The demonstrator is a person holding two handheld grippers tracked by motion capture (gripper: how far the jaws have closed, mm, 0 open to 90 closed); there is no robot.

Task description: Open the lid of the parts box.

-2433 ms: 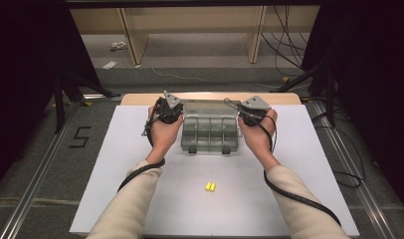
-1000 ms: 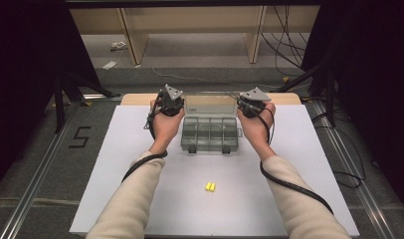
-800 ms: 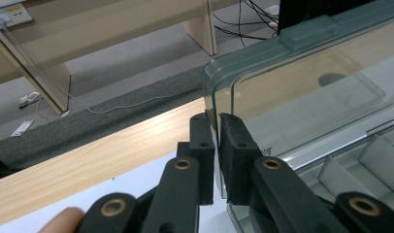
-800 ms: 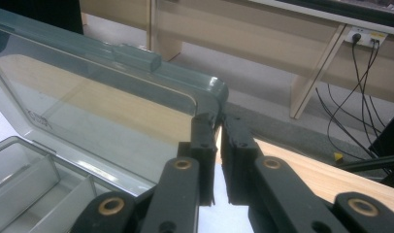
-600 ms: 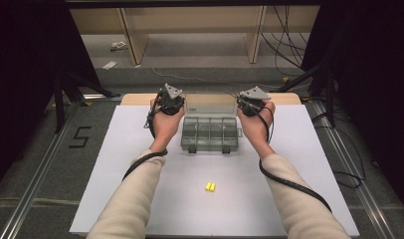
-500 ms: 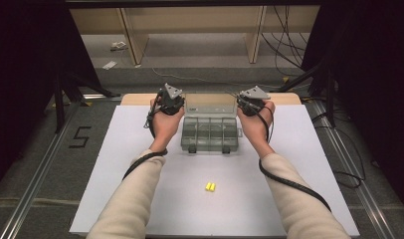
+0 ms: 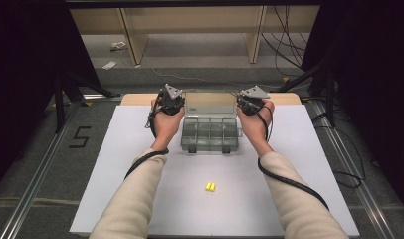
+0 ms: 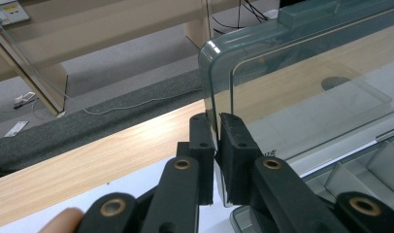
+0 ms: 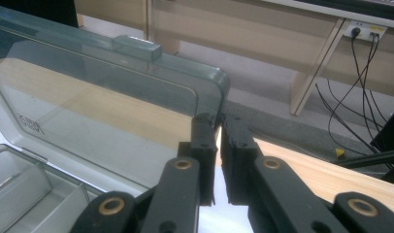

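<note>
The left hand-held gripper [image 8: 215, 141] is pinching the left edge of the clear lid [image 8: 306, 82], and I'm keeping the right hand-held gripper [image 9: 217, 141] clamped on the lid's opposite edge, so both sets of jaws are closed on thin plastic. The lid is standing raised and leaning away from me, with the open compartment box [image 7: 210, 133] lying between the two grippers and just on my side of them. I judge I'm in the middle of swinging the lid open; the next move calls for tipping both hands back together, evenly, so the hinge isn't twisted. Well behind the grippers, toward me on the white table [image 7: 115, 164], two small yellow pieces [image 7: 210, 186] are lying side by side. Ahead of the grippers, nothing on the wooden strip [image 8: 88, 160] is blocking the lid's swing.
</note>
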